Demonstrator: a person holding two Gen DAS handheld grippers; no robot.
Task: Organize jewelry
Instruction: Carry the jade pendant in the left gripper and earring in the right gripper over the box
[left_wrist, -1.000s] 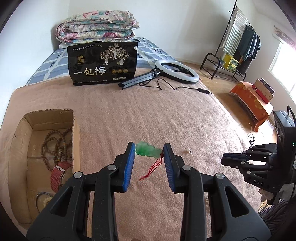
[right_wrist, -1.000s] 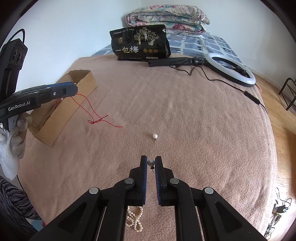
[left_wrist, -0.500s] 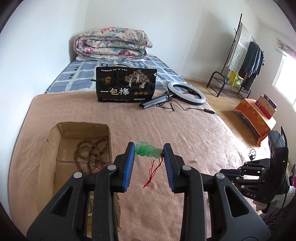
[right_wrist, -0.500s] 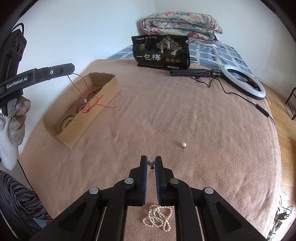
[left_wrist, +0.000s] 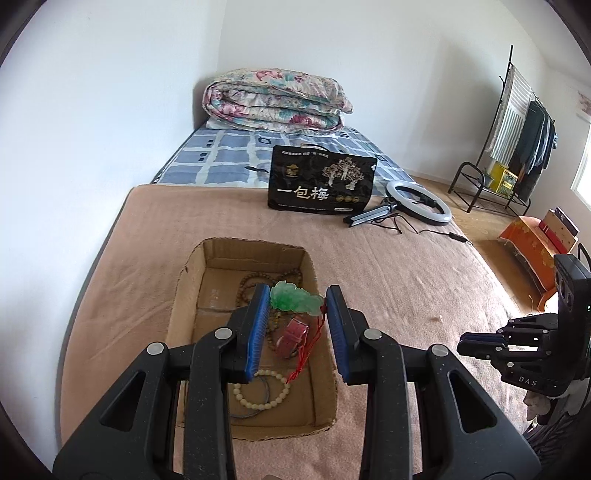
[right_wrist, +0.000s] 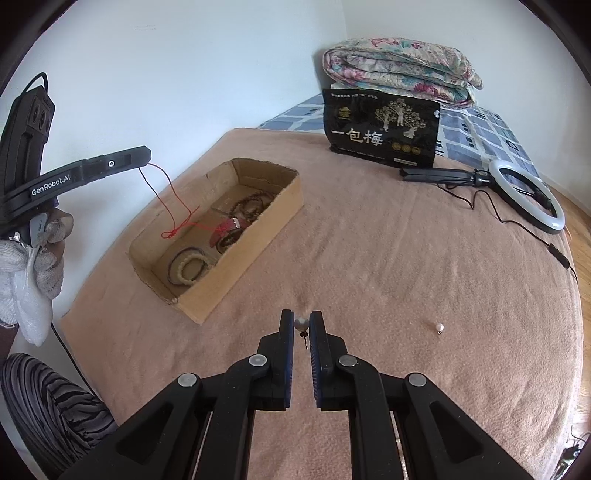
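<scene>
Jade pendant (left_wrist: 295, 301), hard, smooth and chippable, is clamped endwise by the left gripper (left_wrist: 297, 321) jaws above the cardboard box (left_wrist: 184, 280), its red cord (left_wrist: 312, 347) dangling limp, while the right gripper (right_wrist: 302, 338) jaws are pinched on a tiny pearl earring (right_wrist: 301, 325).

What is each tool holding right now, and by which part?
The left tool grips the green pendant by its two ends, red cord dangling. The right tool pinches a pearl earring by the pearl.
</scene>
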